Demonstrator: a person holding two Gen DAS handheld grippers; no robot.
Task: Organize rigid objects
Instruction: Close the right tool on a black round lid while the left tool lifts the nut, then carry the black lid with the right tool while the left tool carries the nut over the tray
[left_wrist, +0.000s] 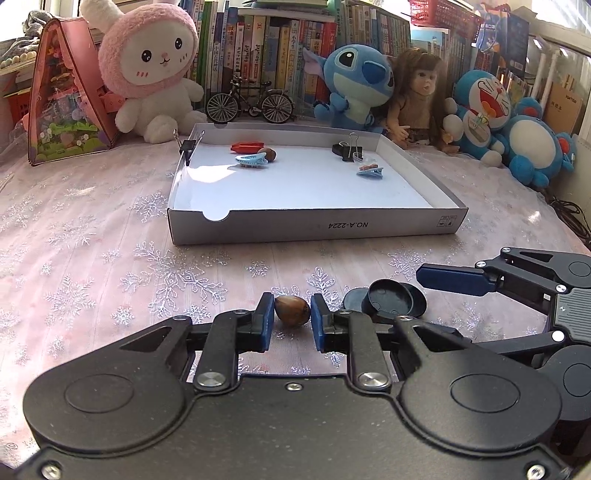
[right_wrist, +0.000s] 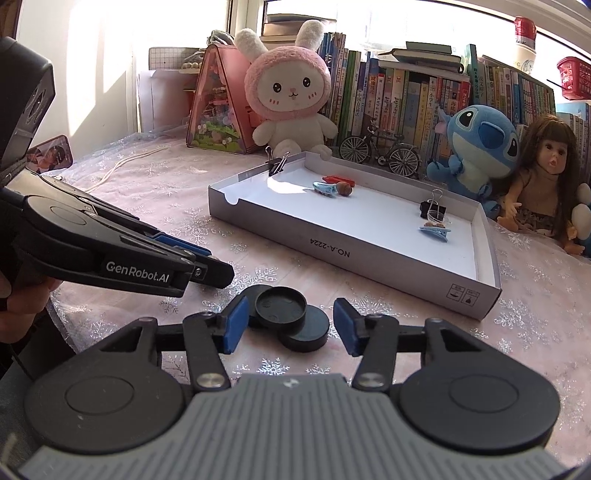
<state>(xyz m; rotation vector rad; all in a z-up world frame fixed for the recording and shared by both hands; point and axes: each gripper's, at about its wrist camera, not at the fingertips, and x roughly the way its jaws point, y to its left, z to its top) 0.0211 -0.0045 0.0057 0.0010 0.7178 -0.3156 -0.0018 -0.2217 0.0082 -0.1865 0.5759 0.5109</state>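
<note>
White tray (left_wrist: 314, 225) held hair clips, binder clips, a nut. On the table, left claw (left_wrist: 291, 312) clenched a nut (left_wrist: 291, 311); right claw (right_wrist: 290, 321) released, straddling black lids (right_wrist: 280, 308).

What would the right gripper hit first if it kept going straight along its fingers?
Probably the black round lids stacked between the right gripper's open fingers; beyond them lies the white tray's near wall.

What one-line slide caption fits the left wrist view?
Left gripper shut on a brown nut beside stacked black caps, white tray beyond.
</note>
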